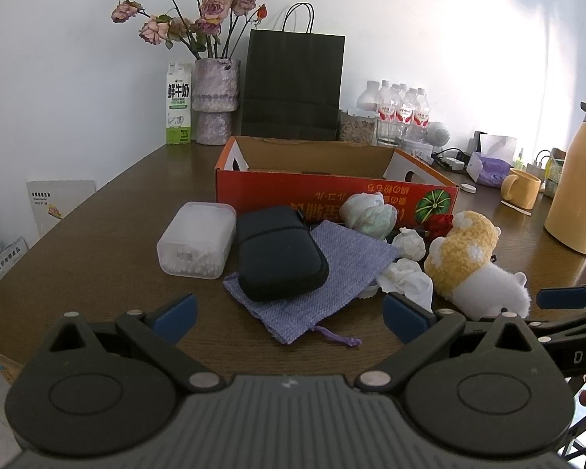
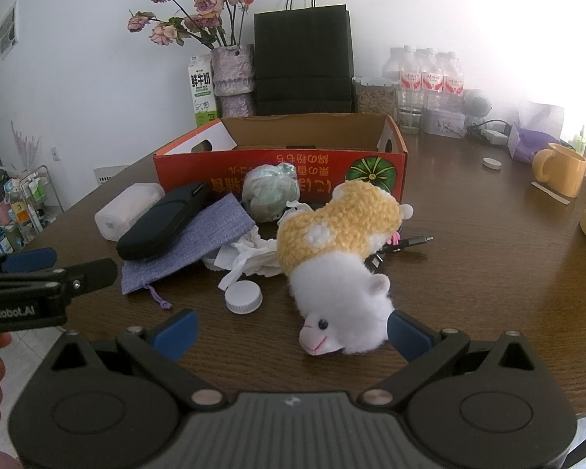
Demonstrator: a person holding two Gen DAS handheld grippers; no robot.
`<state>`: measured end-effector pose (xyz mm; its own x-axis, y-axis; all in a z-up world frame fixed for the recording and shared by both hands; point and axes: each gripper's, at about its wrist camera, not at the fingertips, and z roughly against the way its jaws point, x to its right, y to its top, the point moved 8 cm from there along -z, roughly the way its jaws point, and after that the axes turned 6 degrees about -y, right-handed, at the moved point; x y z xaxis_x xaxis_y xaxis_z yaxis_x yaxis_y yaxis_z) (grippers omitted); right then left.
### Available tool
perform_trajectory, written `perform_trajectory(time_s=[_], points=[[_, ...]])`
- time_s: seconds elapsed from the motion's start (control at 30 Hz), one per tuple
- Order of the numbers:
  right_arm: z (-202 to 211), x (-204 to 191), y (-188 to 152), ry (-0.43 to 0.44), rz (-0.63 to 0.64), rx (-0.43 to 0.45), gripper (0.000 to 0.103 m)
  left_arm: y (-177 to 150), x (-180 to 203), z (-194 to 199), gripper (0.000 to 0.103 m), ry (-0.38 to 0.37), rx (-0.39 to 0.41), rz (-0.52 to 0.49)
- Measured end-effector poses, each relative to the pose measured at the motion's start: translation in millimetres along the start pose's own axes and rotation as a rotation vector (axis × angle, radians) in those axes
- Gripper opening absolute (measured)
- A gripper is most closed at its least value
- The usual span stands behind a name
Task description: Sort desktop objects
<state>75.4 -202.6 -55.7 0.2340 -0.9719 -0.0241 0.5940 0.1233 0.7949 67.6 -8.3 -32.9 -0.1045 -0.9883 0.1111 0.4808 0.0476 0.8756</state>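
Both grippers wide open, nothing held. Left gripper (image 1: 289, 314) hovers near the table (image 1: 97, 234) front edge facing clear box (image 1: 197, 240), black case (image 1: 279, 252) on purple pouch (image 1: 316, 273). Right gripper (image 2: 293, 336) has plush toy (image 2: 340, 258) head between its fingers, untouched; red box (image 2: 281, 164) behind.

a dark wooden table (image 2: 468, 273) carries a red box (image 2: 281, 164), and before it a clear case (image 1: 195, 238), a purple pouch (image 1: 316, 285), a plush sheep (image 2: 343, 258), crumpled tissues (image 1: 406, 277) and a white lid (image 2: 243, 297).
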Motion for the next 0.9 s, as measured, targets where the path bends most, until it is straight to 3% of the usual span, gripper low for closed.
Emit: perform_trajectory(time_s=[0.9], points=[[0.0,0.5,0.5,-0.002,0.0,-0.003,0.103,-0.4,-0.2,-0.7,0.103,-0.007,0.006,-0.005]])
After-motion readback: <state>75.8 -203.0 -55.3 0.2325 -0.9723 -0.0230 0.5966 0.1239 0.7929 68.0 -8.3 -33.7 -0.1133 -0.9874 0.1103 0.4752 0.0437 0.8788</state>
